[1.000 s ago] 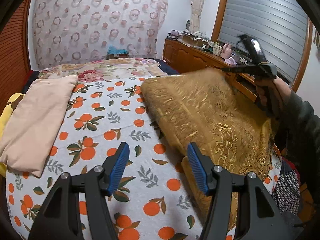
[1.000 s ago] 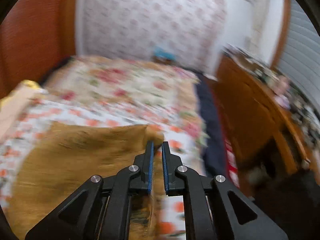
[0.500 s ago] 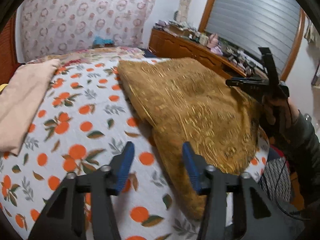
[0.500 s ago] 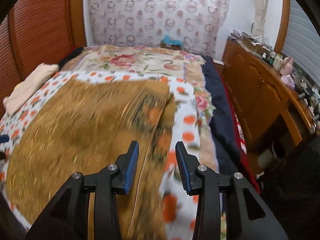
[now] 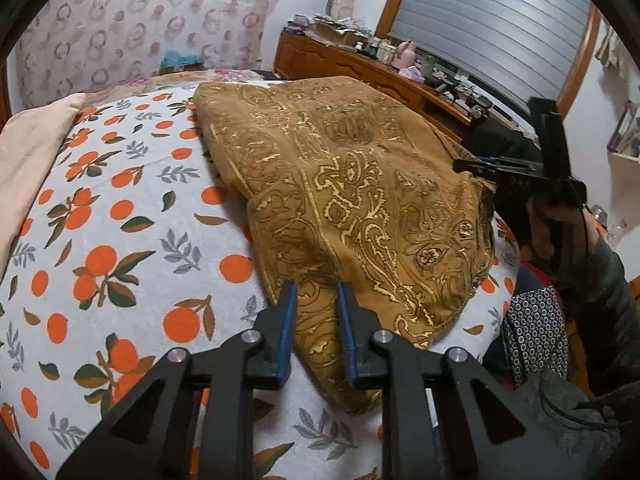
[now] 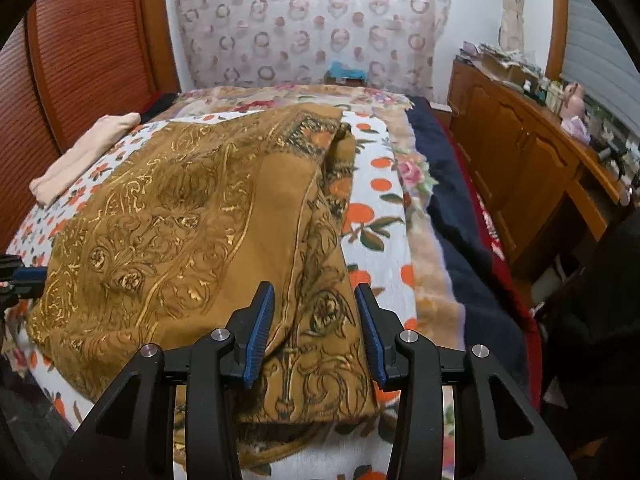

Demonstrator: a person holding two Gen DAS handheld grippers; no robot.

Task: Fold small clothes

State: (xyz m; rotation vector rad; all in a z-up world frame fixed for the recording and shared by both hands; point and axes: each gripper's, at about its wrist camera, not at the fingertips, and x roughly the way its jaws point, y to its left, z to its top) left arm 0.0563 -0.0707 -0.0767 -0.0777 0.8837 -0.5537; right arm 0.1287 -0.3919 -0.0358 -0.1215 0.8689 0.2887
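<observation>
Brown paisley cloth [image 5: 360, 184] lies spread in loose folds on the bed [image 5: 120, 240], over the orange-print sheet. Left gripper [image 5: 316, 320] at the cloth's near corner; jaws have just been closing, a narrow gap left, cloth between them, pads not clearly pressing. Right gripper [image 6: 316, 328] over the cloth's near edge, jaws parted after opening, nothing held. Folded beige cloth [image 6: 84, 156] lies apart, near the headboard [image 6: 92, 48].
</observation>
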